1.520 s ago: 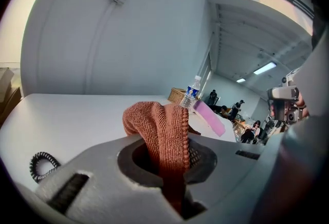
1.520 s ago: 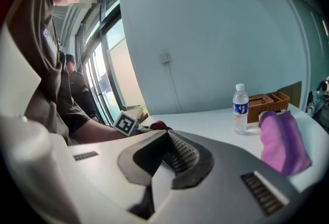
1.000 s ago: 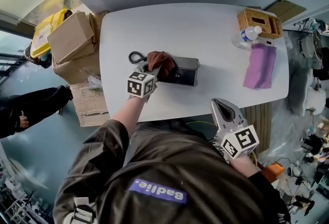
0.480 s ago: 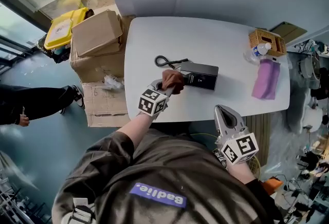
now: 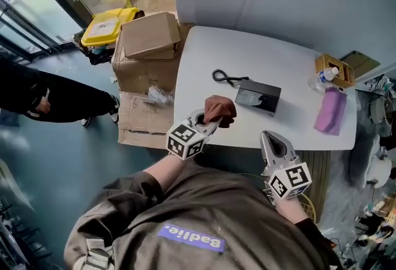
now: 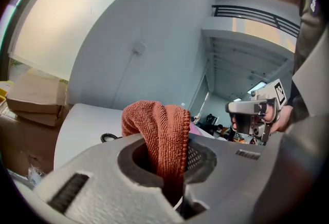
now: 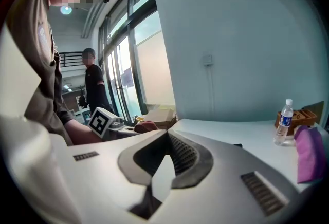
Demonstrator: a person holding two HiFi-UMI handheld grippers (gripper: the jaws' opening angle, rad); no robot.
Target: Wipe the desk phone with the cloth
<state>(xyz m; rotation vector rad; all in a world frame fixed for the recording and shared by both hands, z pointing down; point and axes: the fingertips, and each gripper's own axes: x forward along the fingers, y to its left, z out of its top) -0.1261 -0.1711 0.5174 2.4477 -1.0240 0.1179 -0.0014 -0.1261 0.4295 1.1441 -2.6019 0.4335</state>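
Left gripper [image 5: 206, 122]: clamped on the rust-brown cloth [image 5: 220, 110], its jaws pressed against the fabric from both sides.
Cloth: a fold was pinched deep between the jaws, and the rest bunched up in a rounded hump above them. In the head view it sat over the near left part of the white table [image 5: 278, 55].
Cloth and phone: the cloth was just left of the desk phone [image 5: 258, 96] with a strip of table showing between them. Whether the cloth touched the tabletop could not be told.
Right gripper [image 5: 272, 137]: jaws together, tips meeting. It was held at the table's near edge, on the near side of the phone and apart from it.
Desk phone: a flat black unit lying slightly askew near the middle of the table.
Cord [image 5: 224, 76]: a black coiled cord lay on the table at the phone's far left corner.
Far right of table: a purple cloth [image 5: 331, 111] lay flat. Just beyond it stood a water bottle [image 5: 325, 77] beside a wicker basket [image 5: 338, 70].
Left of table: cardboard boxes [image 5: 148, 36] were stacked against the table's end, with a yellow bin [image 5: 108, 22] behind them.
Floor at left: a person in black clothing [image 5: 55, 98] was partly in frame, well apart from the table.
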